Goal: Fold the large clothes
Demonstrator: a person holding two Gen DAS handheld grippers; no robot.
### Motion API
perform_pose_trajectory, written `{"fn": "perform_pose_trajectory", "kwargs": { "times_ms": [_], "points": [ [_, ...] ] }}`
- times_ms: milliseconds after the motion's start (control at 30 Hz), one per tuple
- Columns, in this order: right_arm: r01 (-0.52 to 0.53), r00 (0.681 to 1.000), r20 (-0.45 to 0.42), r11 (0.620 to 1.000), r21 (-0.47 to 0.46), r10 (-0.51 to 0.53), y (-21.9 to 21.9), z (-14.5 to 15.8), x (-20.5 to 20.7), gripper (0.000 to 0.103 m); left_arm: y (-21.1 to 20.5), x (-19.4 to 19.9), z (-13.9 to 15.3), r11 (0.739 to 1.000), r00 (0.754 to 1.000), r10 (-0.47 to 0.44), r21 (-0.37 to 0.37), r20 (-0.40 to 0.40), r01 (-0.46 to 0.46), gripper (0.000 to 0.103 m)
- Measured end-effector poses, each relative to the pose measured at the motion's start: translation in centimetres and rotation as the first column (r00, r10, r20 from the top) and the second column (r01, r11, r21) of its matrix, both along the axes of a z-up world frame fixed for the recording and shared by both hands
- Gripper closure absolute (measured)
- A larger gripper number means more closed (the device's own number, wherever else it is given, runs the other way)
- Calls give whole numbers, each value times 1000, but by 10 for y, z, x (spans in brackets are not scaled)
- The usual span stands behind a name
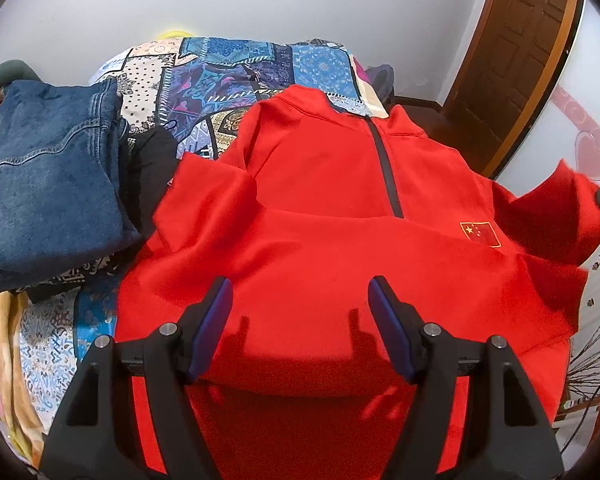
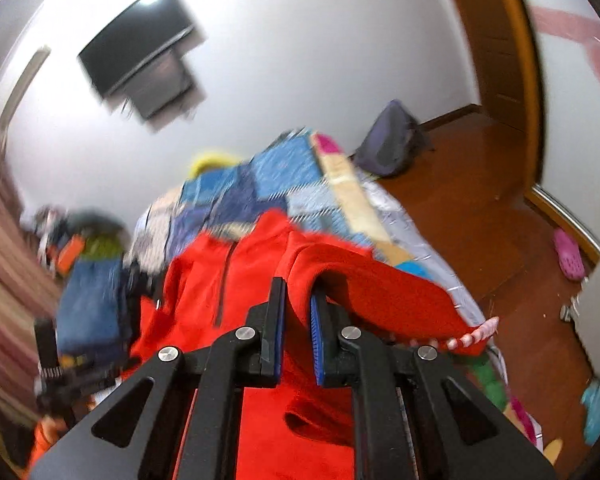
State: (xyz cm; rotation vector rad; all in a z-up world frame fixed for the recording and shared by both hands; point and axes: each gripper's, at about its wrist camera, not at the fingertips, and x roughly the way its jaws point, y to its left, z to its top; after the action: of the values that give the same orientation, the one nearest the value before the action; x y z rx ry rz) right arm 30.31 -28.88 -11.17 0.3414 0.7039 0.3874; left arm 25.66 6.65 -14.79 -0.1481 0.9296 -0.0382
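A bed (image 1: 236, 80) covered with a patchwork quilt is being shown, with clothes laid out on it. At the far left, a stack of folded jeans (image 1: 48, 176) is being kept to one side, probably as finished work, with a dark garment (image 1: 152, 176) lying just beside it. In the middle, a red pullover (image 1: 320, 248) is being spread front-up across the quilt, its dark zip (image 1: 386, 168) running down from the collar and a small flag patch (image 1: 481, 233) sitting on the chest. The left sleeve is already lying folded in over the body.

The left gripper (image 1: 300, 304) is being held above the lower part of the pullover, its fingers standing apart with nothing between them; it is judged to be waiting for its turn in the fold. At the right, the other sleeve (image 1: 556, 208) is being held up off the bed, presumably so that it can be laid across the chest.

What is holding that sleeve is only being shown clearly in the right wrist view: the right gripper (image 2: 298, 304) is clamped on a fold of the red sleeve cloth, which is arching up and over its fingers. This view is blurred. A wooden floor (image 2: 480, 208), a dark backpack (image 2: 388, 140), a pink slipper (image 2: 568, 260) and a wall screen (image 2: 140, 64) are also being shown only there. The flag patch and the folded left sleeve are being shown clearly only in the left wrist view.
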Motion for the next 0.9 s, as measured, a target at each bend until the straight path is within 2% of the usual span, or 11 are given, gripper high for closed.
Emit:
{"fn": "perform_pose_trajectory", "kwargs": {
  "times_ms": [133,233,333,400,500,533,600,700,767,900],
  "points": [
    [-90,991,-103,995,-37,85,23,-29,5,90,3,-4,-2,1000,1000,1,-7,-6,-1,34],
    [-93,979,-188,993,-68,79,28,-46,7,89,6,-6,-4,1000,1000,3,-13,-15,-3,34],
    [-109,954,-287,992,-69,85,24,-58,6,85,7,-8,-6,1000,1000,1,-14,-23,-1,34],
    [-102,948,-308,992,-71,75,22,-56,2,81,8,-8,-7,1000,1000,0,-13,-27,0,34],
    [-81,956,-288,994,-72,57,14,-45,-7,73,6,-8,-8,1000,1000,-2,-17,-29,2,34],
    [-63,960,-276,996,-68,42,8,-40,-10,70,5,-8,-8,1000,1000,-4,-19,-28,4,34],
    [-8,967,-255,998,-56,-6,-1,-30,-10,55,4,-7,-7,1000,1000,-8,-20,-25,7,34],
    [103,965,-243,995,0,-100,-20,-27,-4,44,2,-6,-7,1000,1000,-15,-22,-22,15,34],
    [165,951,-272,985,42,-148,-31,-31,3,43,1,-6,-7,1000,1000,-19,-20,-21,18,34],
    [298,901,-366,946,128,-234,-55,-55,22,43,1,-5,-8,1000,999,-19,-19,-27,18,34]
  ]
}}
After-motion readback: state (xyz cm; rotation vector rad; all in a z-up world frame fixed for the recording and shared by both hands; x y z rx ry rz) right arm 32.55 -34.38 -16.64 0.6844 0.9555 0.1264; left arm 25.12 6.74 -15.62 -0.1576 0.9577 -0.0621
